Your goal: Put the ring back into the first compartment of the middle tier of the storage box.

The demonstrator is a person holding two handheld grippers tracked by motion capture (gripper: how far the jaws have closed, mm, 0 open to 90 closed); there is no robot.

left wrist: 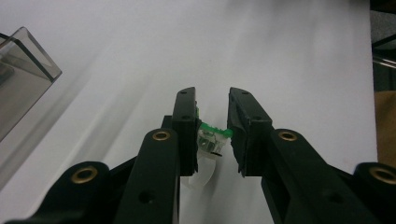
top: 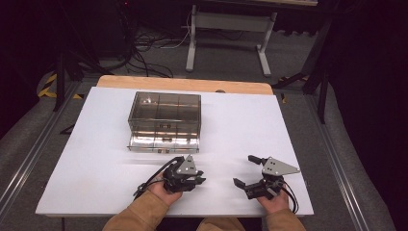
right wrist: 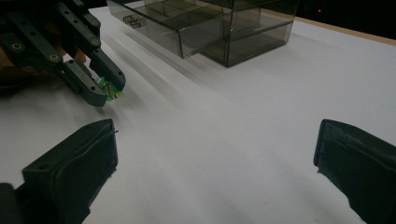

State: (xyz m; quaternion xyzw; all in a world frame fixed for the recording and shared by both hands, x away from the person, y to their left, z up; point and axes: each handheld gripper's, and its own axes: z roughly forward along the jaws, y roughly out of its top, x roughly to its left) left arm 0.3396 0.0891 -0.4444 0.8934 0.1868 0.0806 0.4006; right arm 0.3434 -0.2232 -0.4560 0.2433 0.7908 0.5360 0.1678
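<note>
Here, left hand-held gripper (top: pixel 199 177): it sits low near the front edge of the counter, tipped on its side, with its jaws pointing to the right toward the other one.
Left grip: the two black jaws are squeezed in on a small green part (left wrist: pixel 212 135); in the left gripper view the part sits between the jaw pads, with a clear bit hanging below it.
Small green part from the side: in the right gripper view it peeks out at the jaw tips (right wrist: pixel 110 90), just above the white top.
Left hand (top: pixel 163 190): it wraps around the back of the tool; a tan sleeve (top: pixel 139 214) comes in from the bottom.
Right hand-held gripper (top: pixel 245 169): it is near the front edge too, on the right, well apart from the left one, and it points left and a bit forward.
Right grip: the jaws are spread wide with nothing between them.
Right hand (top: pixel 273 202): it holds the tool from behind, low by the counter edge.
Counter (top: pixel 250 120): the top is white and flat.
Smoky clear box (top: pixel 164 113): it stands farther back, left of the middle, with small square spaces inside.
Drawer (top: pixel 163 142): the bottom one is pulled out toward the person.
</note>
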